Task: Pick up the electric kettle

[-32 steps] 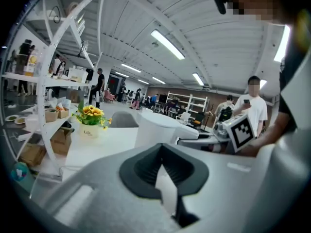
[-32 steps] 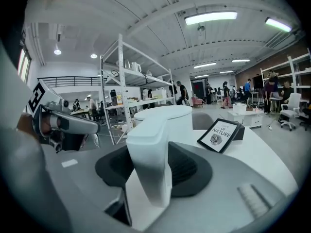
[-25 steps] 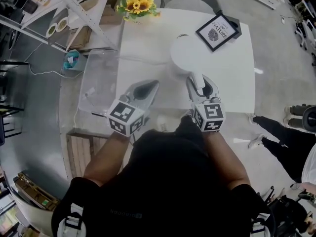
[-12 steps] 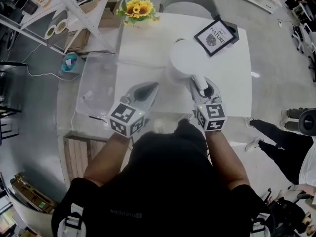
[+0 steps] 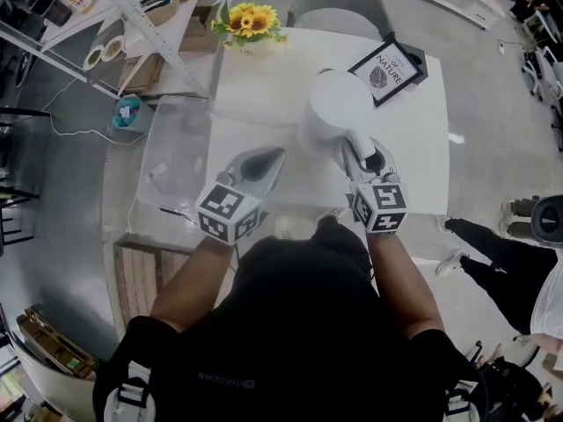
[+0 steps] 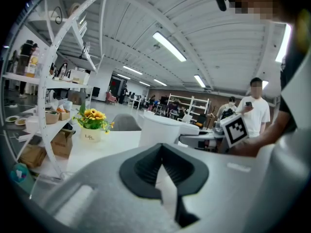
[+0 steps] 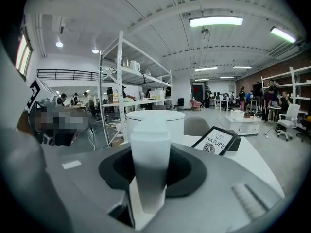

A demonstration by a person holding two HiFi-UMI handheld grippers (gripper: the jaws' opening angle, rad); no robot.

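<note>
The white electric kettle stands on the white table, right of centre. Its handle points toward me. My right gripper is shut on that handle; in the right gripper view the handle fills the gap between the dark pads, with the kettle's body behind. My left gripper hovers over the table to the left of the kettle, shut and holding nothing. In the left gripper view the kettle shows past the jaws.
A framed "Nature" print leans just behind the kettle on the right. A pot of sunflowers sits at the table's far left corner. A clear box and white shelving stand to the left. A person's legs are at right.
The right gripper's jaws have drawn in onto the kettle's handle and the hand has shifted slightly. The left gripper has kept still.
</note>
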